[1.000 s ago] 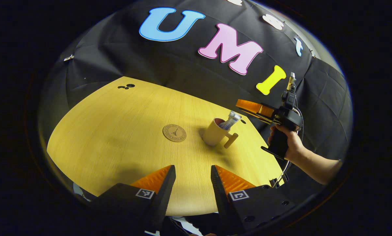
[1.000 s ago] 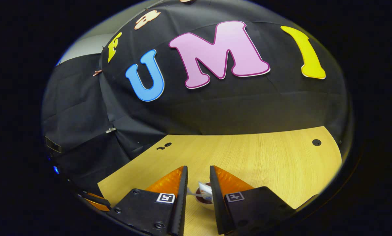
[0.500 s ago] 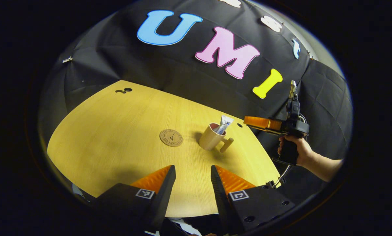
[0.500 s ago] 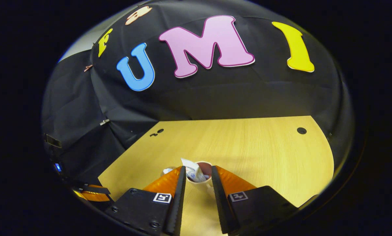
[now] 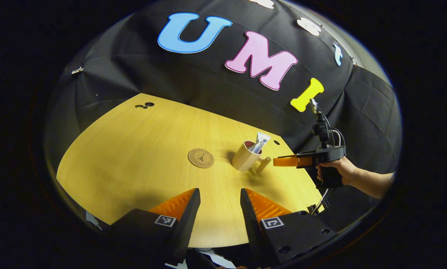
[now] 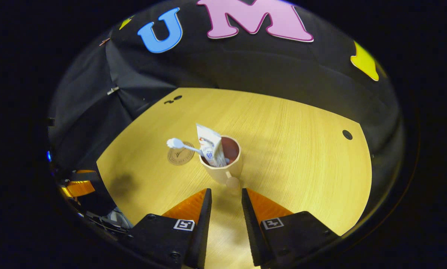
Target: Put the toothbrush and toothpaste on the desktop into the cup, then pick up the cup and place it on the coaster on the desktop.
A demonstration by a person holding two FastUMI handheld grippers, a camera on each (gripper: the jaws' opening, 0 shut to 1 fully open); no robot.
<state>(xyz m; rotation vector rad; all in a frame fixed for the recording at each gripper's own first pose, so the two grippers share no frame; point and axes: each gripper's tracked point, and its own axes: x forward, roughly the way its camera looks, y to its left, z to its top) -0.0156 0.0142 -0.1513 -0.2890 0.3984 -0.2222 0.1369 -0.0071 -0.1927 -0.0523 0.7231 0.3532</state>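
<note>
A beige cup with a stub handle stands on the wooden desktop. A white toothpaste tube and a white toothbrush lean out of it. In the left gripper view the cup holds the tube, with the round coaster to its left. My right gripper is open, level with the handle and just short of it; it also shows as the far right gripper held by a hand. My left gripper is open over the near table edge, holding nothing.
The coaster lies just left of the cup in the right gripper view. Cable holes mark the far left of the desktop and one hole lies right of the cup. The left gripper's body sits at the table's left edge.
The right gripper dropped from above the cup and pulled back, now low behind the handle. The cup with tube and brush stands free. The left gripper has stayed put.
</note>
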